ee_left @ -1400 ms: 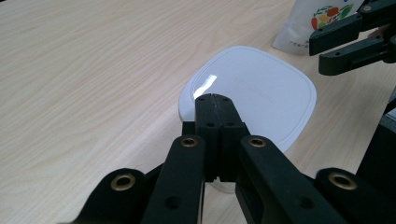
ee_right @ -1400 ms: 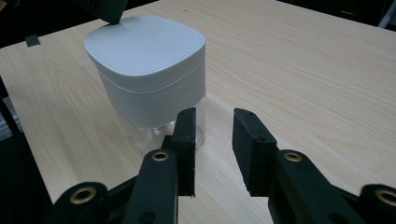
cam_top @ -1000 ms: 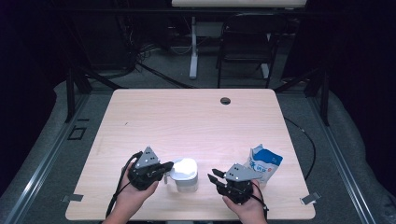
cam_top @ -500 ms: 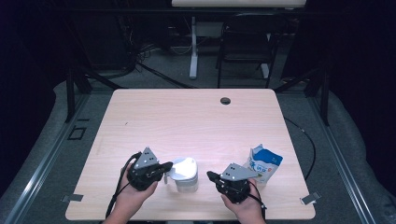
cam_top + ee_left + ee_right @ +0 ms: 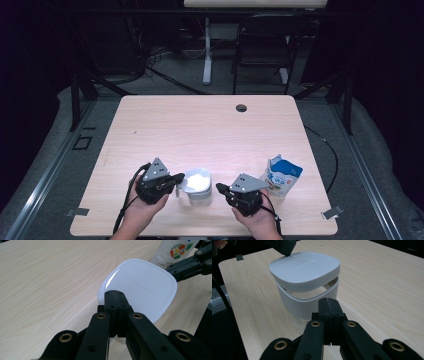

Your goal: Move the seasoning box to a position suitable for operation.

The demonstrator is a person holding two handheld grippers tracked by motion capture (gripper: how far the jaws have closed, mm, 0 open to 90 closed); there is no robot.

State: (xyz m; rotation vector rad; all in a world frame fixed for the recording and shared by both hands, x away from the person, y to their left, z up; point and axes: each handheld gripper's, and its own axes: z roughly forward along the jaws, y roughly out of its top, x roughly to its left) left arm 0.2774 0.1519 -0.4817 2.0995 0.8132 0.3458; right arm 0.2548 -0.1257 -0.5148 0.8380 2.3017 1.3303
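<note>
Right hand-held gripper (image 5: 220, 187) newly closed, empty

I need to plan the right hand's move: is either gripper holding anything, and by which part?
The left gripper is shut on the white lid at its rim, holding it raised above the container. The right gripper is shut on nothing.
</note>
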